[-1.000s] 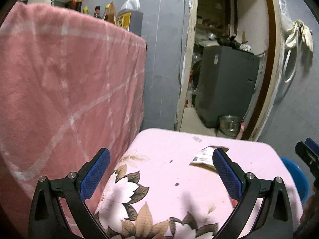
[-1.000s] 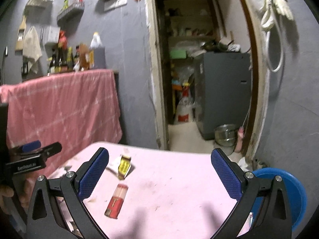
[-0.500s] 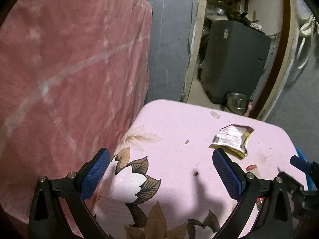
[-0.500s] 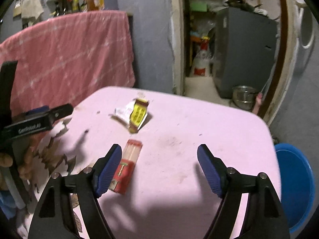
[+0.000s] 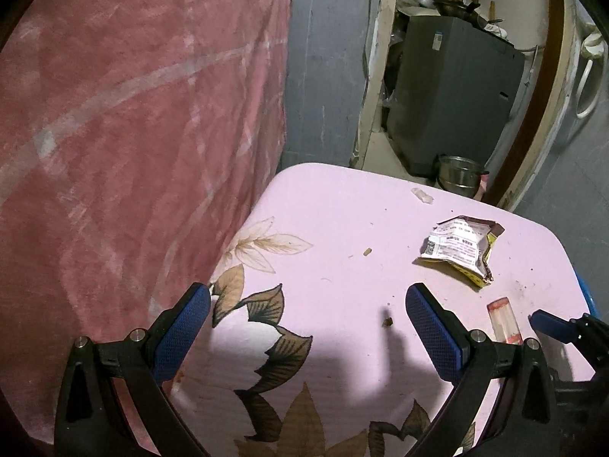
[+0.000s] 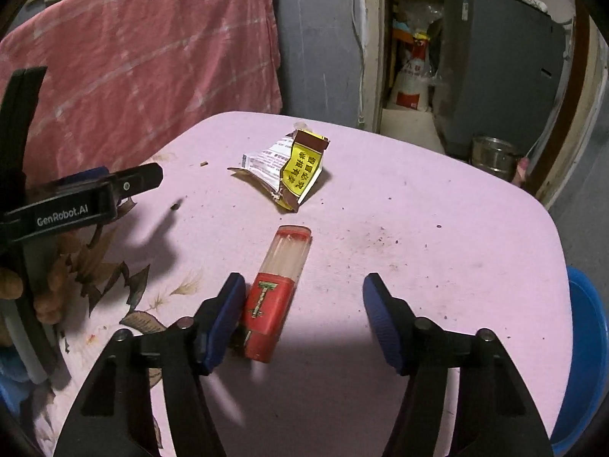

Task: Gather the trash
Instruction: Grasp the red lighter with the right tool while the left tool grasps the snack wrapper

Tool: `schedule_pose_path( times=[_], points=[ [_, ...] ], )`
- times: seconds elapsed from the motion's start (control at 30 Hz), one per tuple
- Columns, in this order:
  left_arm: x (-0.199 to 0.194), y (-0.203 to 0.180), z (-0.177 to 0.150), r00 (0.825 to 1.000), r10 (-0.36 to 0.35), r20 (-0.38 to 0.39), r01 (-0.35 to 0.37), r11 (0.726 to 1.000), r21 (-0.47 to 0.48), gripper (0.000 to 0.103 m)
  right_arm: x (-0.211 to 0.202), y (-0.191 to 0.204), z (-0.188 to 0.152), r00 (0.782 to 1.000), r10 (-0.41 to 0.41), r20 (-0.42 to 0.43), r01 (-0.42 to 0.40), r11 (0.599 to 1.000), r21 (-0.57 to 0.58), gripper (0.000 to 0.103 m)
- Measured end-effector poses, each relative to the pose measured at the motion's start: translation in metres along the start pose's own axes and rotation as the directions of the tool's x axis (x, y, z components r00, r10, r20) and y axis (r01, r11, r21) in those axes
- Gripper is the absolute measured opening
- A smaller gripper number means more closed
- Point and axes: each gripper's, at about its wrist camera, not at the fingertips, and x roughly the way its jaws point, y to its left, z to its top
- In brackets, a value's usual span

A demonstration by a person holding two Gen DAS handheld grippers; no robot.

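A red-and-clear plastic tube (image 6: 278,289) lies on the pink flowered tablecloth (image 6: 418,198). My right gripper (image 6: 304,297) hangs low over it with its jaws closing. The tube lies between them against the left finger, and the right finger stands well apart from it. Beyond the tube sits a crumpled yellow-and-white wrapper (image 6: 289,169). My left gripper (image 5: 308,301) is open over the flower print with nothing between its fingers. In its view the wrapper (image 5: 456,247) and the tube (image 5: 504,320) lie to the right. A small white scrap (image 5: 422,195) rests near the far edge.
A pink blanket (image 5: 133,114) hangs along the table's left side. A blue bin (image 6: 586,361) stands on the floor beyond the right edge. Behind the table, a doorway shows a grey cabinet (image 5: 456,95) and a metal pot (image 5: 458,175). Crumbs dot the cloth.
Both grippers tipped down toward the table. The right one sank over the red tube and its jaws narrowed from wide open to about half. The left stayed open.
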Motion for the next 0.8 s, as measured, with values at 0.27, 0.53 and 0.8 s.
schedule_pose_path(
  times=[0.27,0.53,0.8],
  points=[
    [0.007,-0.007,0.005,0.998,-0.047,-0.032,0.047,0.999,-0.005,0.1,0.0,-0.009,0.006,0.999,0.04,-0.004,-0.04,0.999,0.035,0.022],
    [0.011,-0.031,0.009,0.996,-0.08,-0.046,0.082,0.995,0.053,0.1,-0.003,-0.025,0.006,0.999,0.05,0.003,-0.05,0.996,0.069,0.02],
    [0.021,-0.063,0.015,0.99,-0.116,-0.081,0.127,0.98,0.153,0.1,-0.013,-0.06,0.009,0.999,0.027,0.041,-0.033,0.988,0.153,0.02]
  ],
)
